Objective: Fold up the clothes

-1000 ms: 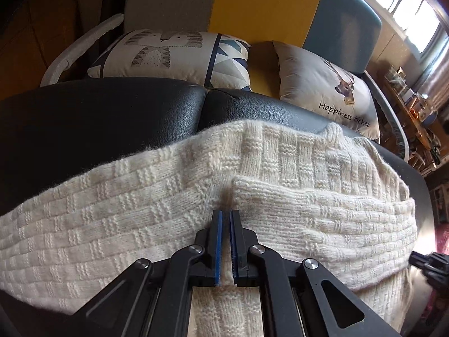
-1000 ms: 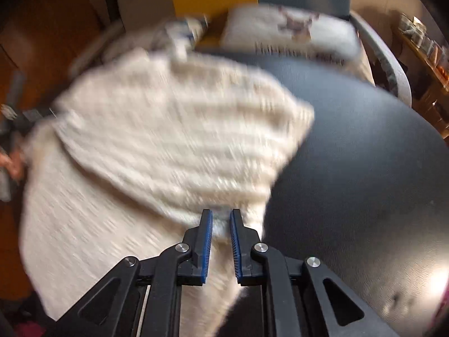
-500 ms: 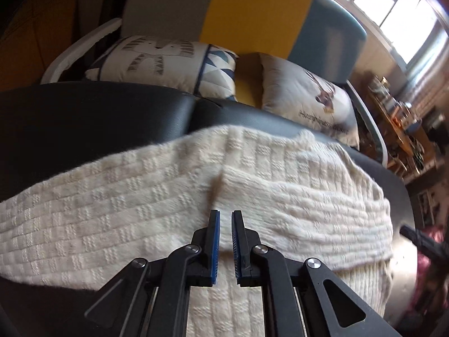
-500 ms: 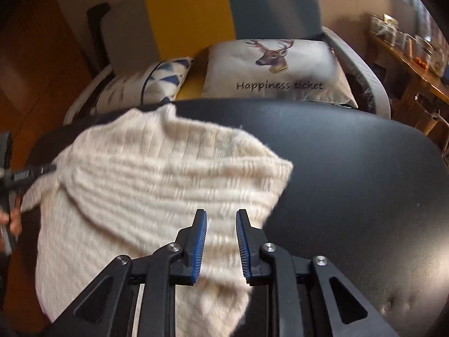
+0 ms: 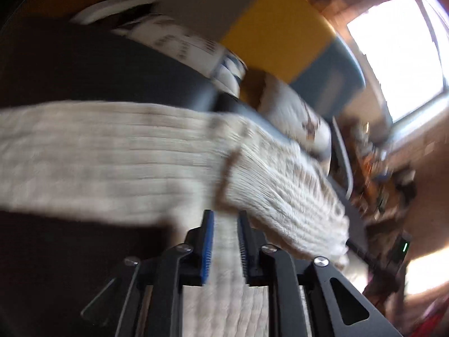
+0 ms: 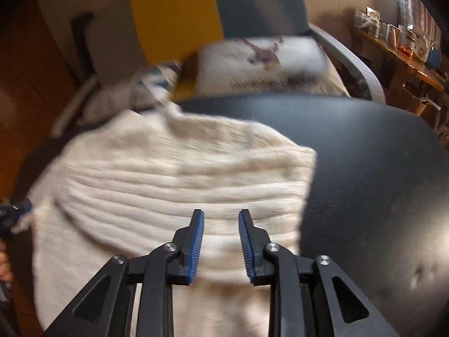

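Support: black leather-look padded surface (image 6: pixel 373 185), glossy, rounded edges, seam visible in left wrist view (image 5: pixel 216 98). Far edge stood close to sofa.
Item on it: one cream knit sweater (image 6: pixel 174 185), folded, ribbed layer lying over lower layer. Sweater covered left part of surface in right wrist view; right part was bare, with light glare. In left wrist view sweater (image 5: pixel 118 157) spread across surface; both views blurred.

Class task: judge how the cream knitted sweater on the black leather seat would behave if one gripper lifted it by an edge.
The sweater would probably flop and sag, since it already drapes over the seat in soft folds. Its thick ribbed knit suggests moderate weight. The fuzzy yarn looks unlikely to slip from the ridged blue pads.
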Available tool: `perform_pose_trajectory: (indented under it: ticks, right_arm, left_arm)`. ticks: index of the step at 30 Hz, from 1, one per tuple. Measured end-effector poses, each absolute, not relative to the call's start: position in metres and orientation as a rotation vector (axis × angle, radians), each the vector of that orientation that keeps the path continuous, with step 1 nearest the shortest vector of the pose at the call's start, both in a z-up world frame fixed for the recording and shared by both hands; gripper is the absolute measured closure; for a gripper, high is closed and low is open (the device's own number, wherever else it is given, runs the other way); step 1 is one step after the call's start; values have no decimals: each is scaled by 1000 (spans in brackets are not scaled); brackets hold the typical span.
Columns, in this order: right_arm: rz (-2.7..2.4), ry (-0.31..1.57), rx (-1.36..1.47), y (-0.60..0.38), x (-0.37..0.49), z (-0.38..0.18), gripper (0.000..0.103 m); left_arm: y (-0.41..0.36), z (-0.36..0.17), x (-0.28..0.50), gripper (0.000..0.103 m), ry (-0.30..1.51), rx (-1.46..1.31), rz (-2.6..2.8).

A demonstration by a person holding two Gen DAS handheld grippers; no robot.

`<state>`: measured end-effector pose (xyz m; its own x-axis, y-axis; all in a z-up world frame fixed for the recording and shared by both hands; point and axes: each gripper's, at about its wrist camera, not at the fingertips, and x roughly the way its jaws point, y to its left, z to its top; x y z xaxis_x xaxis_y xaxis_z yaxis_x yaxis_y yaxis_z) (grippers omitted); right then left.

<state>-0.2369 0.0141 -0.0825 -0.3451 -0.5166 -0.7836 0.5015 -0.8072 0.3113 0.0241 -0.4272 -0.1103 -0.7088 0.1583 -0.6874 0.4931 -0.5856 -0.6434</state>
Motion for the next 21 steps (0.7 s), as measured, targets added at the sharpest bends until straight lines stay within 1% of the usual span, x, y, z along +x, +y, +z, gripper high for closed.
perform_pose_trajectory:
  ticks: [1, 2, 3, 5, 8, 11, 21]
  right_arm:
    - [-2110, -49, 1256, 6, -217, -82, 74]
    - [-2054, -76, 1242, -1, -198, -82, 72]
    - [-1999, -100, 1230, -9, -178, -82, 72]
    - [-1911, -70, 1243, -35, -139, -92, 71]
    - [-1828, 32, 1273, -68, -90, -112, 71]
    - [-1783, 139, 1293, -96, -62, -123, 71]
    - [-1860, 178, 1314, -96, -58, -120, 71]
  left_arm:
    - [-446, -114, 48, 65, 1369, 1031, -2341]
    - [-465, -120, 73, 64, 1416, 985, -2280]
    - [-484, -126, 98, 64, 1461, 939, -2217]
    - [-522, -139, 147, 64, 1544, 847, -2090]
    - [-579, -158, 221, 64, 1649, 710, -1893]
    - [-636, -176, 295, 64, 1734, 575, -1692]
    - [-658, -192, 278, 63, 1767, 477, -1600]
